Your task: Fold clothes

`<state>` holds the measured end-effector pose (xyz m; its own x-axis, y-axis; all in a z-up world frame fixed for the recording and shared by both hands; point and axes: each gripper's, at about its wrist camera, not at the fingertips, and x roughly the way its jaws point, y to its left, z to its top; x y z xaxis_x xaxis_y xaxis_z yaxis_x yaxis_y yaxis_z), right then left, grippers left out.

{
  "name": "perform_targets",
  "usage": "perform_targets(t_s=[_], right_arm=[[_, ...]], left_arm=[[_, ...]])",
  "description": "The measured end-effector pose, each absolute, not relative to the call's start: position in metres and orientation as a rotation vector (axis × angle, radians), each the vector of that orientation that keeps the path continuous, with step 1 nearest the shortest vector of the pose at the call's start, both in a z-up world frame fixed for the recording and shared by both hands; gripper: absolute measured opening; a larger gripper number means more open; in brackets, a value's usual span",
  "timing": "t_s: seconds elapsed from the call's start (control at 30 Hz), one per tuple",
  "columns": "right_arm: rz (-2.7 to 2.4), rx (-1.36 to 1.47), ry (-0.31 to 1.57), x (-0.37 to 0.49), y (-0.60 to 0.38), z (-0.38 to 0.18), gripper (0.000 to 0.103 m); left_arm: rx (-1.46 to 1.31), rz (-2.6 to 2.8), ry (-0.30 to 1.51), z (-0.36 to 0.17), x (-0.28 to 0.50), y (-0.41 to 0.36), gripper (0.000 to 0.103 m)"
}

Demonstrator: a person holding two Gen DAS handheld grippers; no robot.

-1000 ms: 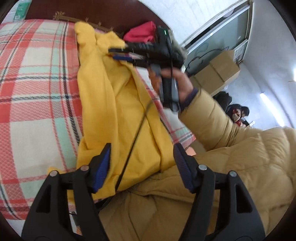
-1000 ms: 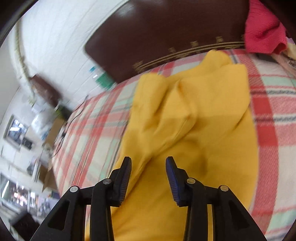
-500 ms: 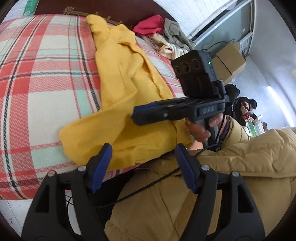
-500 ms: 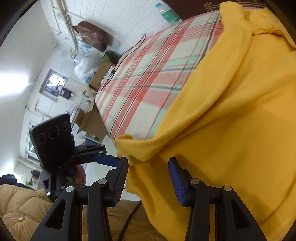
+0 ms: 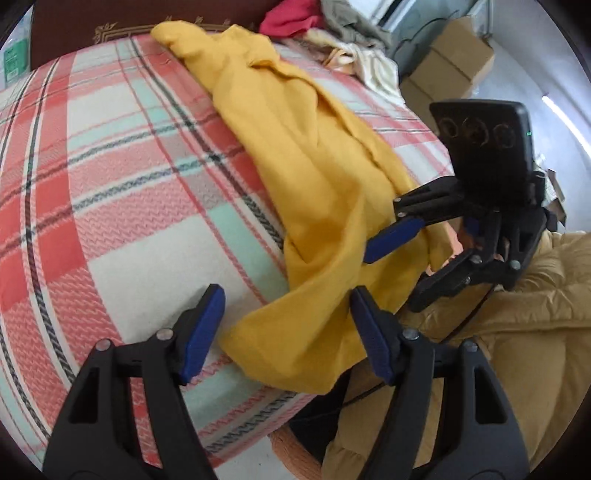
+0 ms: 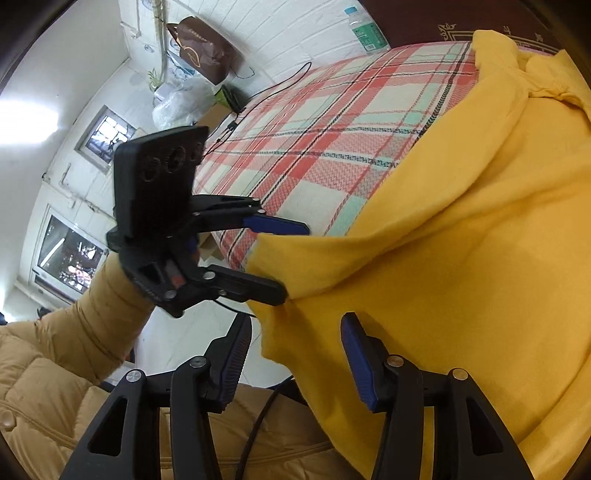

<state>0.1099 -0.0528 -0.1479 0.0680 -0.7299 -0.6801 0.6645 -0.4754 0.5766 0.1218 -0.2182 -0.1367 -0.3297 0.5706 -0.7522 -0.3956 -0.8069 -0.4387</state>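
Since the earlier frames both claws have been brought down to the near hem of the yellow garment (image 5: 325,206), which now hangs over the bed's edge.

In the left wrist view, the left claw (image 5: 286,325) is seen closing, half open, with the hem corner between its pads at 6 o'clock but not yet pinched. The right claw (image 6: 295,354) is seen opening, roughly half wide, with the hem edge between its pads and nothing gripped.

The garment is judged soft, light and limp; it will sag and crease, so it is best taken at the two hem corners.

Its long axis is laid from 6 o'clock towards 11 o'clock across the plaid bed (image 5: 110,177), the bunched end pointing at the dark headboard (image 5: 110,18). Beyond, at 12 o'clock, a heap of other clothes (image 5: 332,22) is seen.
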Motion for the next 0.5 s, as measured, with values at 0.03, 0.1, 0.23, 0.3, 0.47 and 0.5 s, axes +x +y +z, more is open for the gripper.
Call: perform_targets(t_s=[0.03, 0.1, 0.23, 0.3, 0.47, 0.5], right_arm=[[-1.650, 1.255, -0.080, 0.111, -0.051, -0.148, 0.052], [-1.660, 1.244, -0.081, 0.112, -0.050, -0.147, 0.052], [-1.663, 1.220, -0.056, 0.118, -0.050, -0.143, 0.052], [-1.648, 1.207, -0.046, 0.121, -0.052, -0.142, 0.052], [-1.616, 1.196, -0.106, 0.118, -0.046, -0.144, 0.052], [-1.611, 1.206, -0.142, 0.115, -0.040, -0.146, 0.052]], left_arm=[[-1.339, 2.120, -0.256, -0.136, 0.125, -0.221, 0.034], [-1.367, 2.096, -0.249, -0.136, 0.138, -0.221, 0.027], [-1.403, 2.093, -0.270, -0.129, 0.169, -0.210, 0.021], [-1.363, 2.108, -0.302, -0.118, 0.182, -0.202, 0.021], [-1.279, 2.145, -0.175, -0.095, 0.198, -0.156, 0.030], [-1.271, 2.116, -0.213, -0.096, 0.198, -0.154, 0.030]])
